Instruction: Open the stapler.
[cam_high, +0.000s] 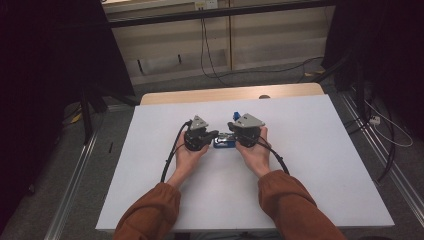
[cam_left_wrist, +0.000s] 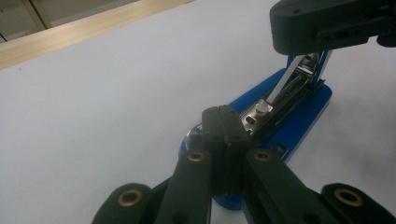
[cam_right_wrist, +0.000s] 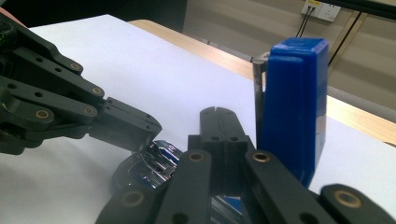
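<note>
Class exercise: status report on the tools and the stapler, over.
Left tool shut, tips on the stapler's metal channel. Right tool shut beside its raised blue lid. Stapler open on the white table. Nothing obstructing.

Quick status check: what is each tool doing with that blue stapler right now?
Left tool: shut, tip resting on the front of the open blue stapler, gripping nothing.
Right tool: shut, beside the stapler's raised blue top, gripping nothing visible.

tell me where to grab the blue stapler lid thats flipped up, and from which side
Grip the blue stapler lid near its free top end, jaws across its two flat side faces. It stands upright on its rear hinge over the blue base, so the top is clear. Coming from above seems best: the right gripper and left gripper, both shut, crowd the base.
</note>
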